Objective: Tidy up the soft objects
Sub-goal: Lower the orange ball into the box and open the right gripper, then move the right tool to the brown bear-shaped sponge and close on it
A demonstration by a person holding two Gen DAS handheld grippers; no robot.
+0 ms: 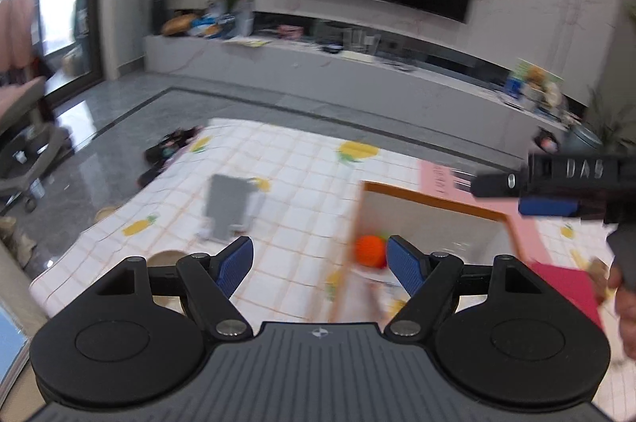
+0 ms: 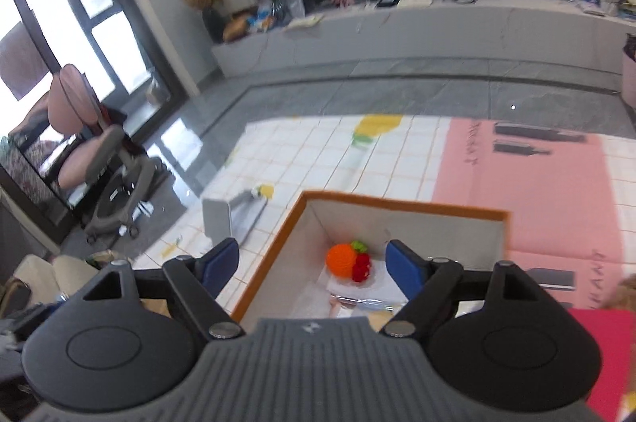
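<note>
A white box with an orange rim (image 2: 401, 204) stands on the checked tablecloth; it also shows in the left wrist view (image 1: 429, 198). Inside lies an orange knitted ball (image 2: 340, 260) with a red and green knitted piece (image 2: 361, 265) beside it, on white paper; the ball shows in the left wrist view (image 1: 370, 250). My right gripper (image 2: 312, 261) is open and empty above the box's near left corner. My left gripper (image 1: 320, 259) is open and empty, just left of the box. The right gripper (image 1: 528, 193) appears from the side over the box.
A grey folded item (image 1: 228, 205) lies on the cloth (image 1: 278, 159) left of the box, also in the right wrist view (image 2: 228, 217). A pink sheet (image 2: 528, 183) and a red card (image 2: 608, 350) lie right. A pink chair (image 2: 91, 159) stands left; the TV bench (image 2: 397, 28) beyond.
</note>
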